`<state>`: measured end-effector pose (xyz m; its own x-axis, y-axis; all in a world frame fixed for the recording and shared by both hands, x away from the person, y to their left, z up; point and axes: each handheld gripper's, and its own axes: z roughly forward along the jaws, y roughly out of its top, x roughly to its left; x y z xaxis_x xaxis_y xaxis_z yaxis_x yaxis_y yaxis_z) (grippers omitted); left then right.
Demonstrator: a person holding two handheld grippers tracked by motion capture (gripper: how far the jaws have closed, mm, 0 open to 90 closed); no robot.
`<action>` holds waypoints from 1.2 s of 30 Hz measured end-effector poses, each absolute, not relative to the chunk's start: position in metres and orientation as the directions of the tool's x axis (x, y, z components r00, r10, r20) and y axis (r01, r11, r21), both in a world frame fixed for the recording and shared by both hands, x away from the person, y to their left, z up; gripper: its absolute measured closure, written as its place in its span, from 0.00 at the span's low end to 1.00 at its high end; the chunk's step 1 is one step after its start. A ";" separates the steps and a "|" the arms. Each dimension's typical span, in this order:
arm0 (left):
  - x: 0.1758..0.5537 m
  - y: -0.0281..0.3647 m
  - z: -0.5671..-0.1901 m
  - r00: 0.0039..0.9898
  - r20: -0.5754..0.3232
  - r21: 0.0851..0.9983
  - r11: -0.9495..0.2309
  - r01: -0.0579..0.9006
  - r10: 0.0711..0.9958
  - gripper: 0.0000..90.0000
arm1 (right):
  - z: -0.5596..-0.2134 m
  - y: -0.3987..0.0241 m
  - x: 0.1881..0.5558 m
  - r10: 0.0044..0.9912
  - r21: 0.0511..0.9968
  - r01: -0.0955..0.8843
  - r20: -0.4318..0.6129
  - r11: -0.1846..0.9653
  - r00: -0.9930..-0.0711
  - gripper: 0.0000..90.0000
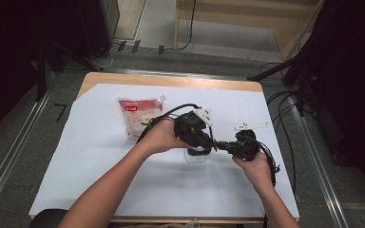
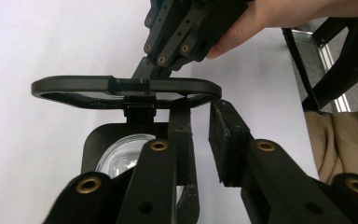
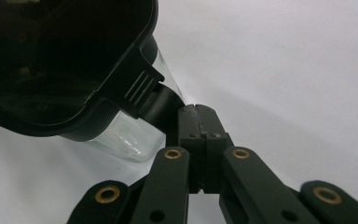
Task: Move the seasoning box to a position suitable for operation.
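Note:
A clear glass container [image 1: 197, 156] stands mid-table on the white cover, its black lid [image 2: 121, 86] lifted above the glass [image 2: 121, 161]. My right gripper [image 3: 196, 116] is shut on the ribbed black tab at the lid's edge, beside the glass wall [image 3: 130, 135]. In the left gripper view it [image 2: 144, 74] comes in from above onto that tab. My left gripper [image 2: 200, 126] sits just under the lid's near rim, jaws a narrow gap apart with white cover showing between them. From above, both grippers [image 1: 204, 140] [image 1: 221, 145] meet over the container.
A red-and-white spouted pouch [image 1: 140, 114] lies flat at the back left of the white cover [image 1: 100, 180]. Black stands and cables [image 1: 285, 109] crowd the table's right side. A tan cloth [image 2: 345, 140] hangs off the right edge.

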<state>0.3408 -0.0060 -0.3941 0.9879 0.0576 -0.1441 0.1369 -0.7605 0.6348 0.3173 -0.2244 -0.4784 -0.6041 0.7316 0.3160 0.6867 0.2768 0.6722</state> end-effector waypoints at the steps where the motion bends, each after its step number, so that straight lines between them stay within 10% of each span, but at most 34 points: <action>1: 0.341 -0.007 -0.394 0.987 -0.153 0.631 -0.762 0.143 0.058 0.91 | -0.478 -0.225 0.317 0.731 0.670 0.689 0.319 0.275 -0.602 1.00; 36: 0.351 -0.014 -0.400 0.965 -0.247 0.638 -0.734 0.232 0.089 0.88 | -0.474 -0.226 0.314 0.735 0.695 0.677 0.325 0.242 -0.595 0.98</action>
